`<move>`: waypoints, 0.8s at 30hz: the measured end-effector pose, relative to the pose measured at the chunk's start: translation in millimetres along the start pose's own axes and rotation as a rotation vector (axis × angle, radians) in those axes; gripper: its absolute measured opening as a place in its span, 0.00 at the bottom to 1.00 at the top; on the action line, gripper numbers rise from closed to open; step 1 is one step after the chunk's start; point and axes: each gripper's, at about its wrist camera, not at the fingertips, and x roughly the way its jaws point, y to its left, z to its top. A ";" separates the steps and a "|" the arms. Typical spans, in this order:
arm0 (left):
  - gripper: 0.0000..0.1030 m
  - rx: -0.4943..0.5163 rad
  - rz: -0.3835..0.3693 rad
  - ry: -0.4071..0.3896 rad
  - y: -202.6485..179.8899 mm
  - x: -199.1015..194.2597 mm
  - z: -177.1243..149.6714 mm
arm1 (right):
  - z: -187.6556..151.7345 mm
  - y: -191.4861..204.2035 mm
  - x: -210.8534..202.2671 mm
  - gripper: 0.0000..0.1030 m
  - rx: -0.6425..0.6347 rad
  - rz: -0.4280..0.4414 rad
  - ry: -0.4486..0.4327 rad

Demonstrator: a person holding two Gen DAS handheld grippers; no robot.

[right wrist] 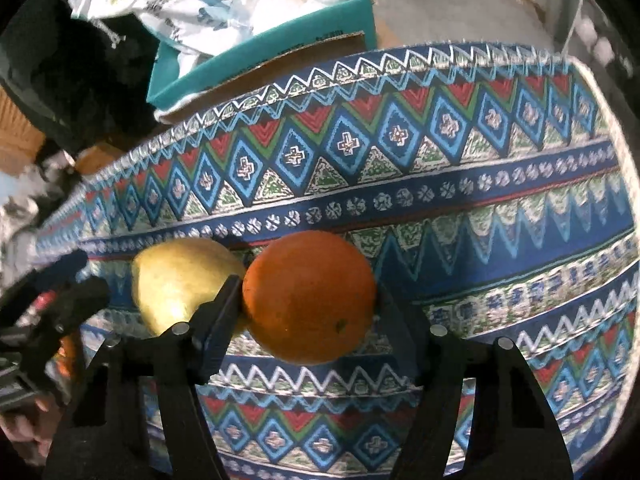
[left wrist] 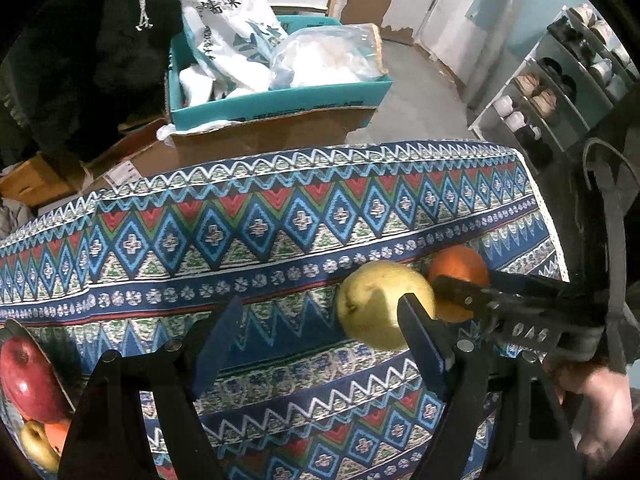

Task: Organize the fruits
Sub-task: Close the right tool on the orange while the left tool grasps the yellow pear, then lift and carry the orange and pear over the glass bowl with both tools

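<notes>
Right tongs clamp the orange on the tabletop. Left tongs stand wide, empty, beside the yellow pear.

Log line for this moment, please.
right gripper: fingers around round orange | left gripper: open, empty | yellow pear: on patterned tablecloth

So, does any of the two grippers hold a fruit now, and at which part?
The right gripper has the orange between its fingers, gripped at its two sides. The left gripper is open and holds nothing; the yellow pear lies just beside it.
</notes>
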 end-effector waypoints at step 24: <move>0.84 -0.015 -0.075 0.086 -42.9 55.4 -3.7 | -16.1 -44.6 -29.6 0.65 0.027 -0.155 -0.041</move>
